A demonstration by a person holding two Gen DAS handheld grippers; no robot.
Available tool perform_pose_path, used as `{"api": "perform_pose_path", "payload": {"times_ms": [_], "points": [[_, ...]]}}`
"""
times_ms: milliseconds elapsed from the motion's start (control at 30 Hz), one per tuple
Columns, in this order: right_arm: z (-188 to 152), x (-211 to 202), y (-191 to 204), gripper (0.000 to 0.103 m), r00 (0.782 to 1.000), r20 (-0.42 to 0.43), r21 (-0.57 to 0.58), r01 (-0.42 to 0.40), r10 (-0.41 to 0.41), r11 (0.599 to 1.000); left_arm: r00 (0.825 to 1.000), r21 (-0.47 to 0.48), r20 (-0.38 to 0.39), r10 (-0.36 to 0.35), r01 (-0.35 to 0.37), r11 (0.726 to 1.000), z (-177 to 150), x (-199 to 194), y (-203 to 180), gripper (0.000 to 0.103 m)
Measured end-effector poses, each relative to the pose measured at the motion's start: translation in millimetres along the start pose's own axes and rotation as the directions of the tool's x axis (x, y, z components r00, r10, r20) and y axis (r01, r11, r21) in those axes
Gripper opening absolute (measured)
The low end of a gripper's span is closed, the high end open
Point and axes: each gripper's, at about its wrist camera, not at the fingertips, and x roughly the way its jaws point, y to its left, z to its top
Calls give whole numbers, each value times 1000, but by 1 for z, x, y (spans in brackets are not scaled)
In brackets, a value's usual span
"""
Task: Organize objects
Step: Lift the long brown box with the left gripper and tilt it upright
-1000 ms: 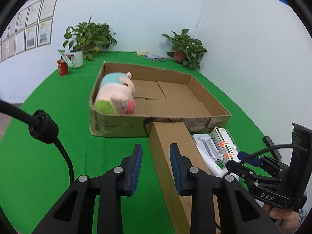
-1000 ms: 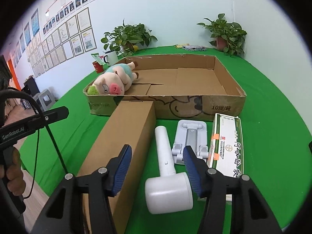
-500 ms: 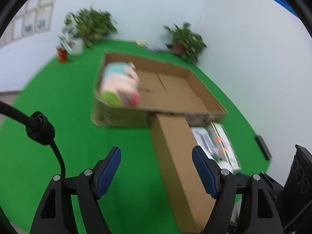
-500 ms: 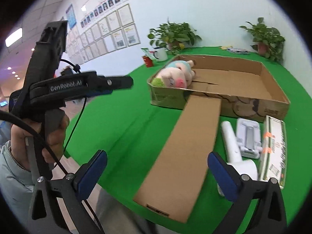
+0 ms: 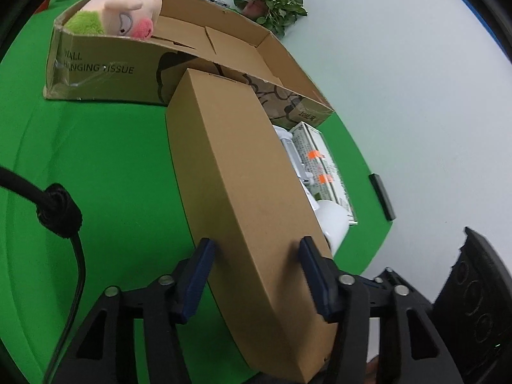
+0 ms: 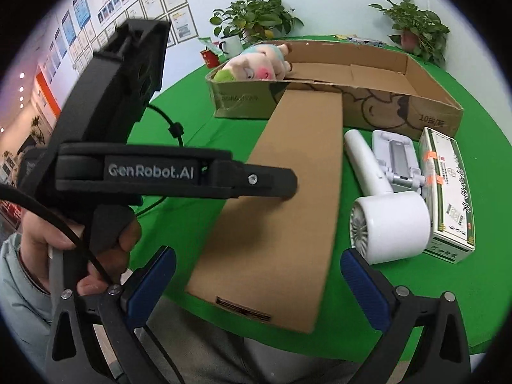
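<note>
A: The left gripper (image 5: 252, 275) has dropped from hovering above the green table to straddle the long brown carton (image 5: 236, 172). Its jaws opened wide and have just been closing in; the blue pads (image 5: 200, 275) now sit against both long sides near the carton's front end, so I read it as pinching the carton.

B: And that means?

A: My judgement: the carton is the next thing to go into the open cardboard tray (image 5: 105, 67), which stands toward the table's far edge with the plush pig (image 5: 124, 16) in its left corner. The carton's far end butts against the tray's front wall.

B: The right gripper (image 6: 256, 283)?

A: Its jaws have just been opening and stand spread wide at the table's near edge, the carton's near end between them, untouched. It has shifted left from the white hair dryer (image 6: 388, 220), which lies right of the carton beside the phone stand (image 6: 396, 156) and the medicine box (image 6: 446, 192).
</note>
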Motion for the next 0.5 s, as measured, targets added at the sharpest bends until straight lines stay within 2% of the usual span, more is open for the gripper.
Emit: {"api": "perform_pose_path", "payload": {"times_ms": [100, 233, 300, 333, 500], "points": [[-2, 2, -2, 103, 997, -2, -23, 72, -72, 997, 1000, 6, -5, -19, 19, 1000, -7, 2, -1, 37], [-7, 8, -11, 100, 990, -33, -38, 134, -135, 990, 999, 24, -22, -41, 42, 999, -16, 0, -10, 35], [-10, 9, -11, 92, 982, -34, -67, 182, -185, 981, 999, 19, -12, -43, 43, 999, -18, -3, -10, 35], [-12, 9, -12, 82, 977, -32, -77, 208, -211, 975, 999, 14, -8, -50, 50, 999, -19, -6, -9, 34], [-13, 8, -13, 81, 977, -30, -94, 208, -211, 974, 996, -23, 13, -87, 88, 996, -25, -15, 4, 35]]}}
